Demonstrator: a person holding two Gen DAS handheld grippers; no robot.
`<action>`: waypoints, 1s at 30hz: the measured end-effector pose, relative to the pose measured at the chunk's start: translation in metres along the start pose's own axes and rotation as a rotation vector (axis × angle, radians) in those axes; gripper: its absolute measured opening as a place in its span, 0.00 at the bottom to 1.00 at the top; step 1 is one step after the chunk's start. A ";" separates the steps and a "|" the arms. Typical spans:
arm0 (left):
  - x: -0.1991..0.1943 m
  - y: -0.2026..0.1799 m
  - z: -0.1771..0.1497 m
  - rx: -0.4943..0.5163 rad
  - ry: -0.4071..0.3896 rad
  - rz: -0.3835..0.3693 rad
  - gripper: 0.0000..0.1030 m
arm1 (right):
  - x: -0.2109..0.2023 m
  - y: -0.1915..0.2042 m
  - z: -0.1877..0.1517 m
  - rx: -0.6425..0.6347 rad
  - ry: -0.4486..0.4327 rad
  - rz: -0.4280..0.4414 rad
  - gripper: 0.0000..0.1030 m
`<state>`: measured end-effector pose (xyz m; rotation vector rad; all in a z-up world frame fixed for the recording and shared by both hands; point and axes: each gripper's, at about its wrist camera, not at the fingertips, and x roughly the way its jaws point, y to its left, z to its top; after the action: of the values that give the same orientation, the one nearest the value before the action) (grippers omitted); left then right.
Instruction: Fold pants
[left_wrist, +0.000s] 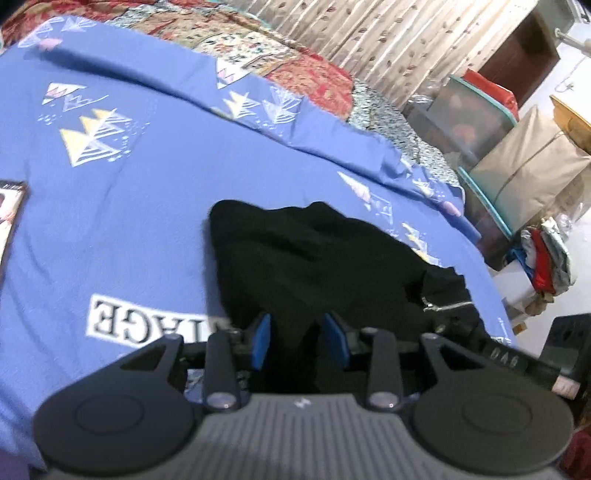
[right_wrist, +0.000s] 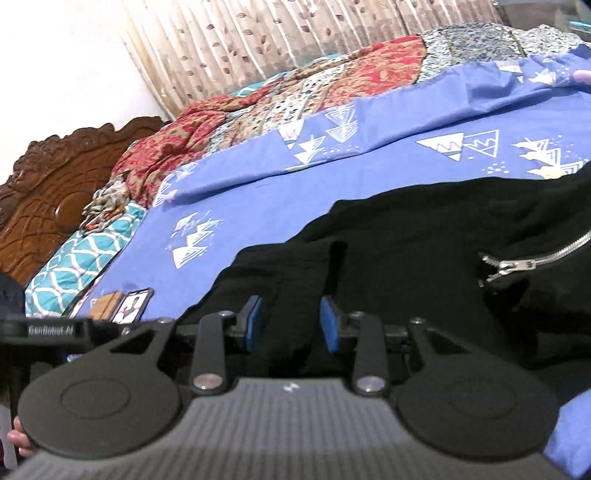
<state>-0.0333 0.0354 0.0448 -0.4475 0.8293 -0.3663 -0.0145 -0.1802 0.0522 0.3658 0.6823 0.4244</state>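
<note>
Black soft fabric, the pants (left_wrist: 317, 258) lie bunched on the blue patterned bedsheet (left_wrist: 129, 221), at about 5 o'clock of the bed in the left wrist view, near its edge. You've got a limp, light garment here: it'll sag and drape, no stiffness, probably not slippery on cotton. Metal zipper (right_wrist: 517, 264) sits at 3 o'clock in the right wrist view; judging by that, you're at the waist end. Take hold at the waistband edge or a hem, not mid-cloth, or it'll bunch more.

Left gripper (left_wrist: 299, 341): blue pads partly spread, dark cloth runs between them, but I can't tell if they actually pinch it. Right gripper (right_wrist: 291, 323): same story, pads partly apart over a raised fold of the pants, contact can't be made out against the black.

Writing: bedsheet print reads upside down, letters "AGE" clear at 9 o'clock of the left gripper, rest cut off. Left gripper's body, seen at 9 o'clock in the right wrist view, reads roughly "GenRobot.AI", blurred. Phone (right_wrist: 135, 302) lies on the sheet nearby.
</note>
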 end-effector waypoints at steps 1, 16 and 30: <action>0.002 -0.004 0.000 0.008 -0.004 -0.007 0.31 | 0.002 0.002 -0.001 -0.010 0.003 0.005 0.37; 0.032 -0.006 -0.023 0.142 0.137 0.132 0.38 | 0.024 -0.016 -0.025 -0.156 0.120 -0.072 0.40; -0.034 0.027 -0.001 -0.046 -0.078 -0.016 0.49 | 0.014 -0.026 -0.020 -0.038 0.146 -0.085 0.50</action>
<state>-0.0518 0.0741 0.0517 -0.5083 0.7597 -0.3425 -0.0112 -0.1920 0.0183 0.2703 0.8276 0.3850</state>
